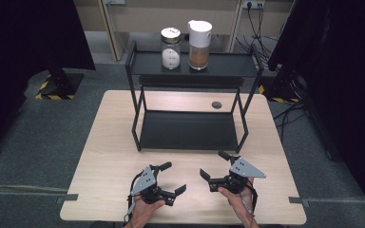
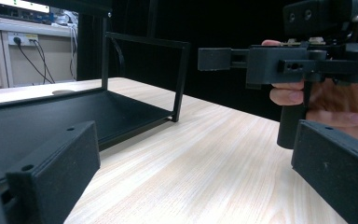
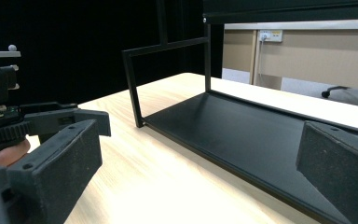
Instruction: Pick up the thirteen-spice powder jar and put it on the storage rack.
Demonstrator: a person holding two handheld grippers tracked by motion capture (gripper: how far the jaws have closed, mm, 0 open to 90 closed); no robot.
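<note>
My left gripper rests near the table's front edge, held in a hand, jaws wide open with nothing between them. My right gripper sits just to its right, also open and empty, and the two point toward each other. A black two-tier metal rack stands behind them. On its top shelf are a glass jar with a silver lid and white contents and a taller jar with a white lid and brown contents. In the left gripper view my own gripper faces the right gripper. The right gripper view has my gripper beside the rack's lower shelf.
The light wooden table has a small dark round grommet behind the rack. Grey carpet surrounds the table. Dark curtains hang at both sides, with cables at the far right.
</note>
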